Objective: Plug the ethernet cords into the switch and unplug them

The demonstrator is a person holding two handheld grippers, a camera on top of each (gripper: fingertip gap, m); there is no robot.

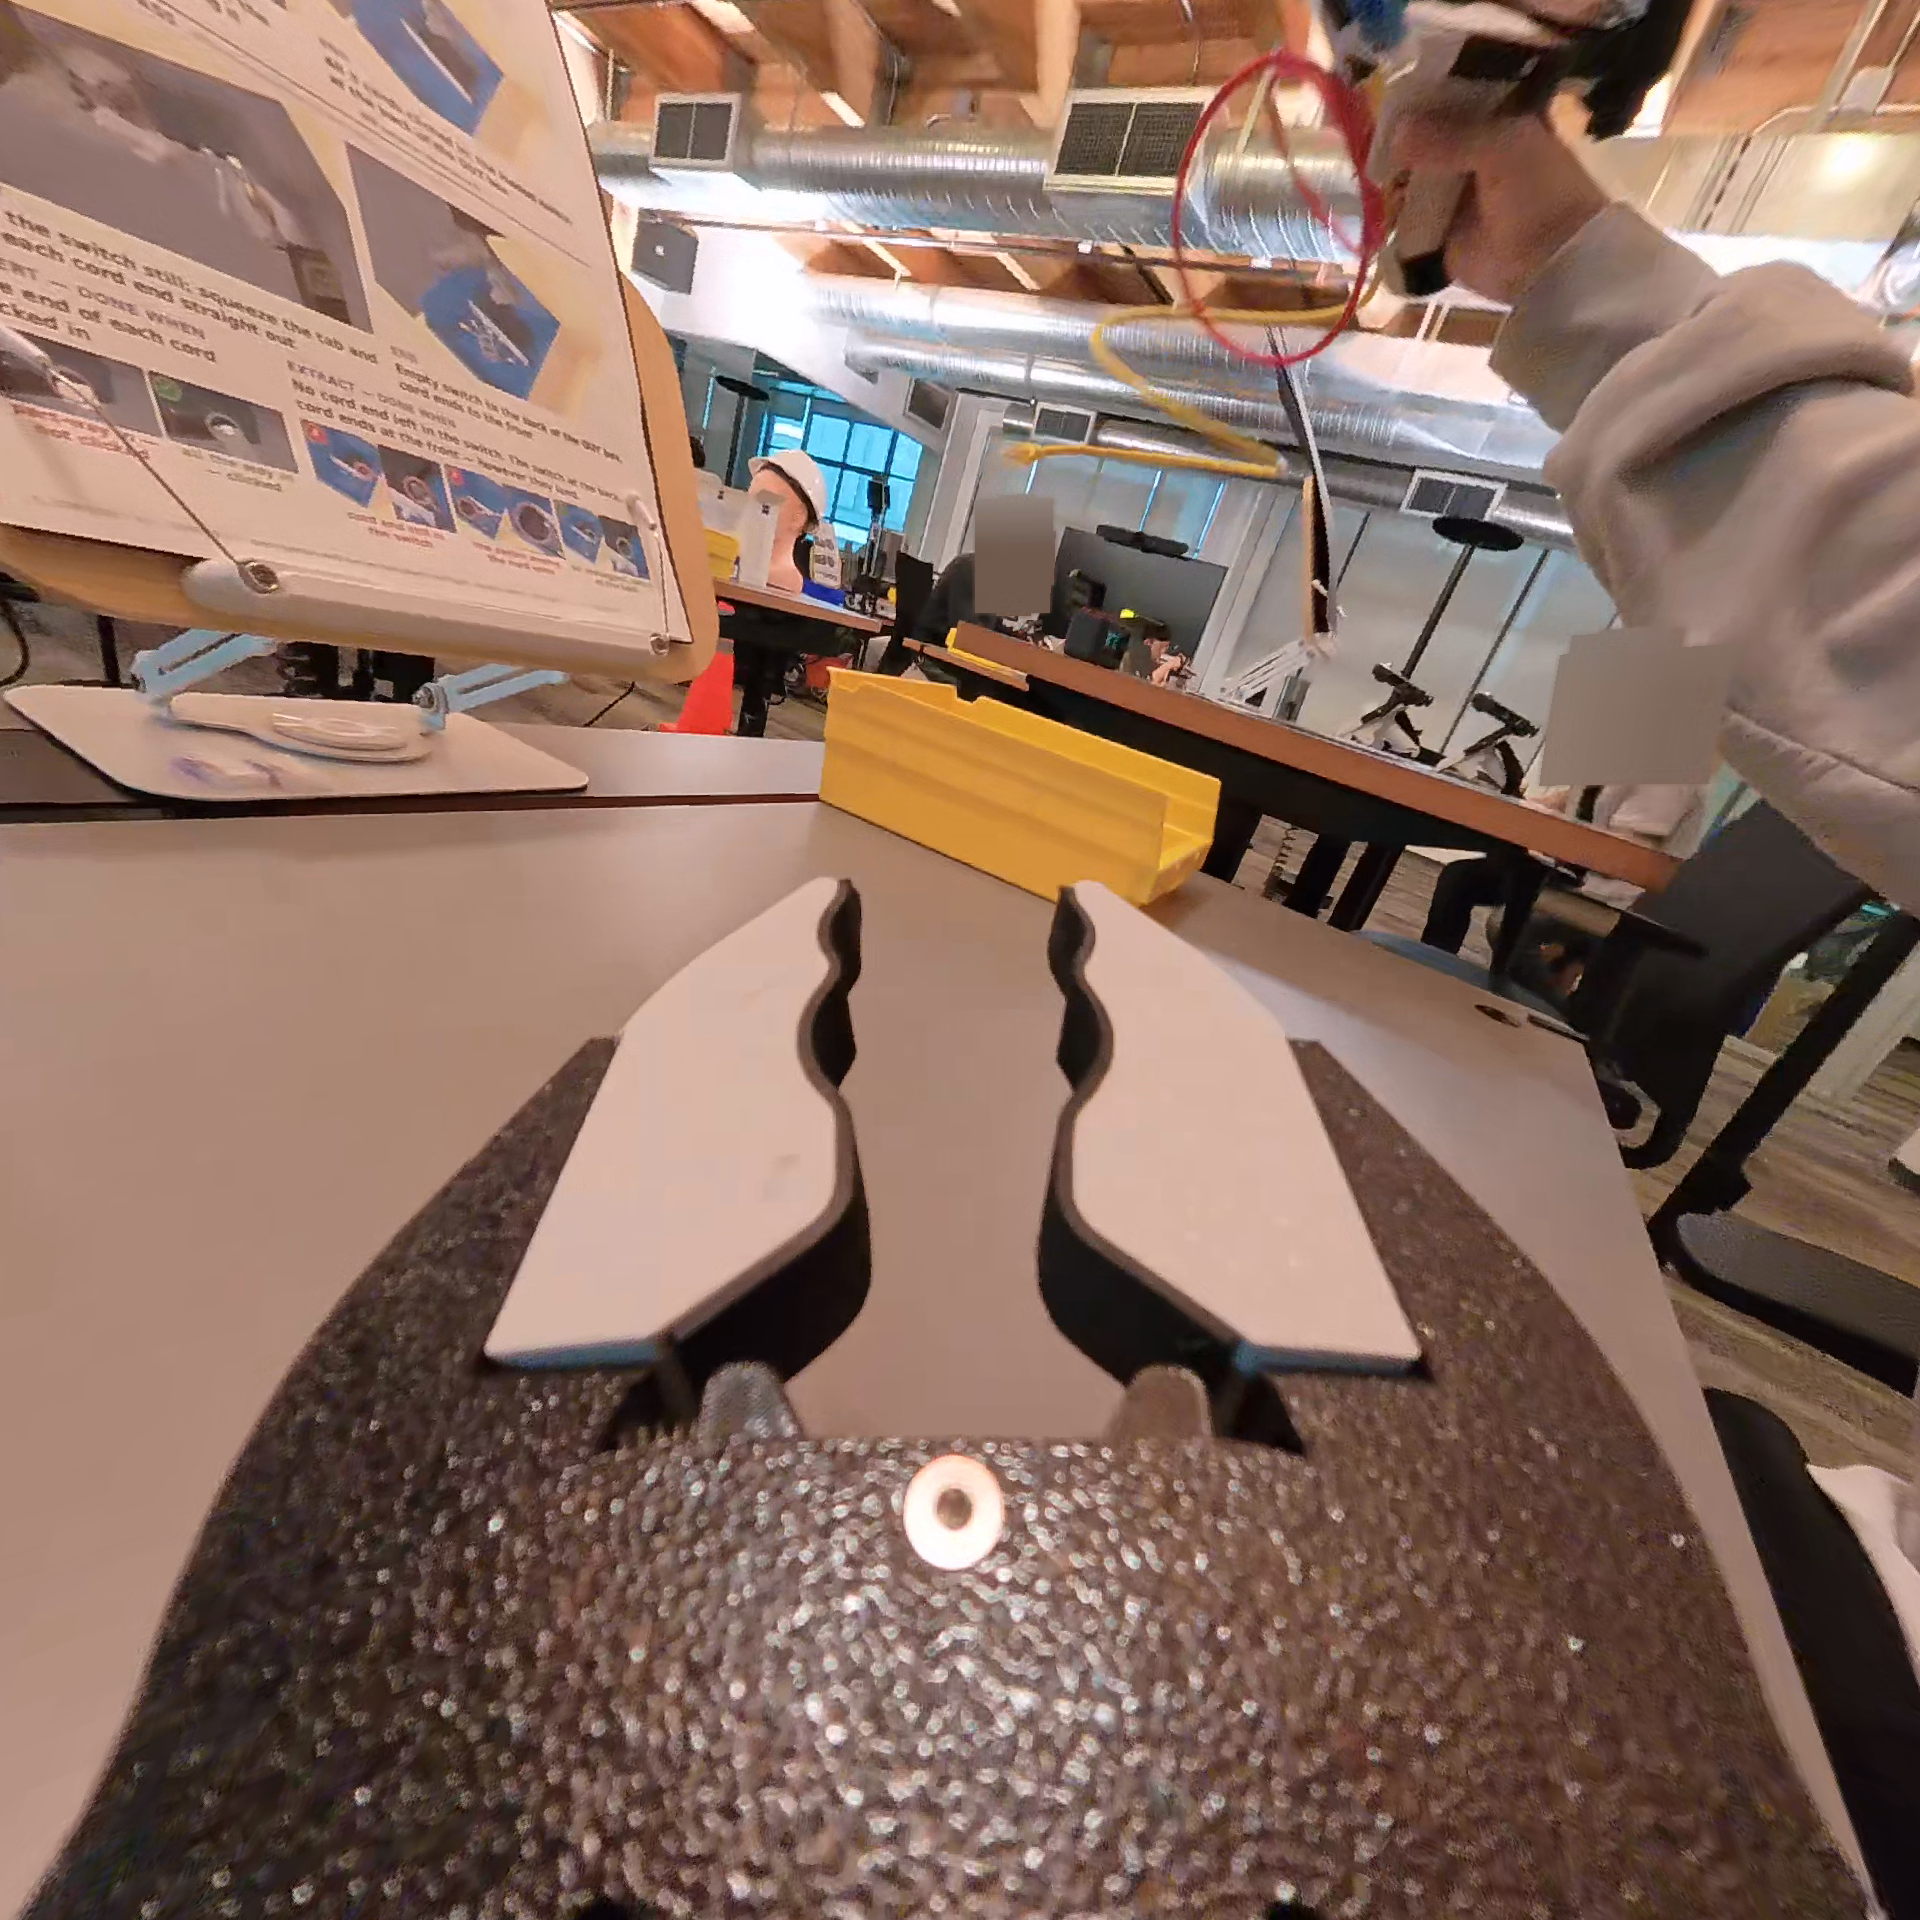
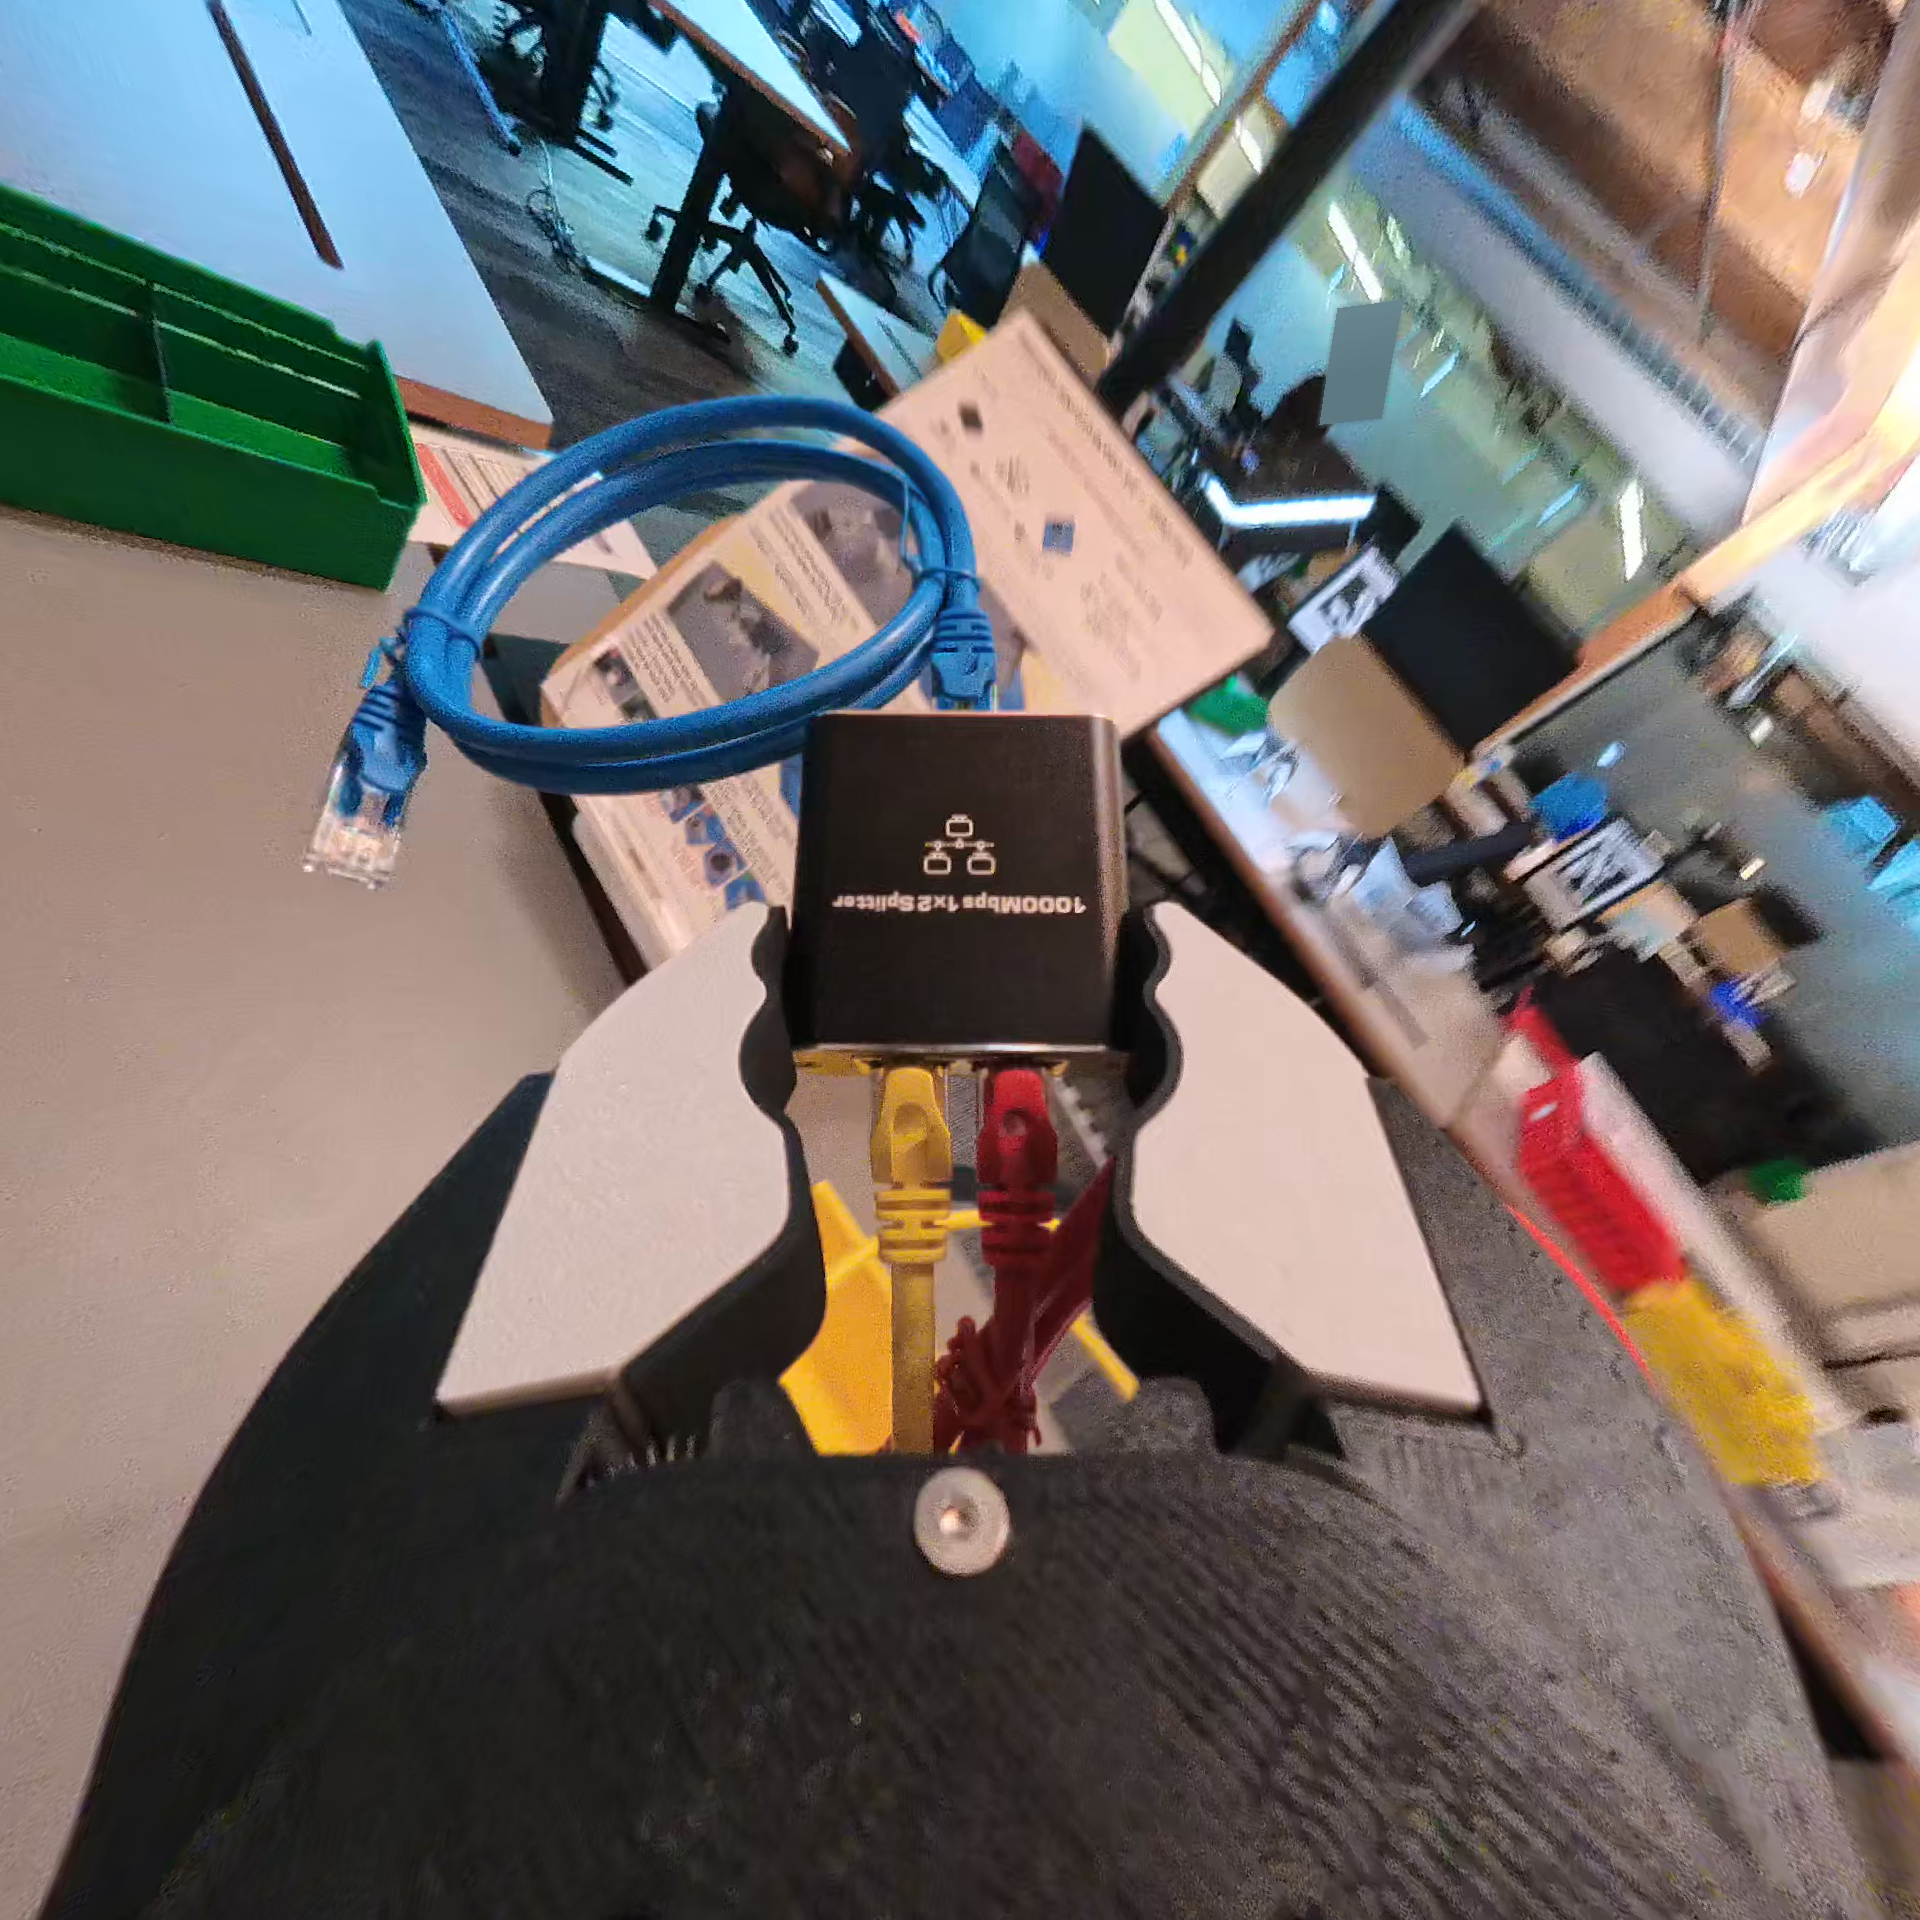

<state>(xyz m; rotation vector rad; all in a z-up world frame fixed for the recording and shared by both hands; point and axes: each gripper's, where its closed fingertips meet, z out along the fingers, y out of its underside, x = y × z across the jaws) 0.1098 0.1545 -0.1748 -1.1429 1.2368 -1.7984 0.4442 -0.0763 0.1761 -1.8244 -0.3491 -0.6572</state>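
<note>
While I hold the little black switch (image 2: 961, 883) up in the air, my right gripper (image 2: 961, 977) squeezes it on both sides so it cannot slip. The yellow cord (image 2: 912, 1143) and the red cord (image 2: 1016, 1143) are pushed into the side that faces me, and they hang down between the fingers. The blue cord (image 2: 665, 603) is plugged into the far side, and its loop sticks out with one clear plug (image 2: 358, 821) dangling free. I think all three are in now, so pulling them out comes next, and a firm hold will keep the switch still for that. My left gripper (image 1: 954, 935) rests low over the grey table (image 1: 312, 987), with its fingers partly apart and nothing between them, ready to help. A yellow bin (image 1: 997, 800) sits just ahead of it. A green bin (image 2: 187, 416) sits at the far edge, and an instruction sheet (image 1: 312, 312) stands on a stand nearby.
</note>
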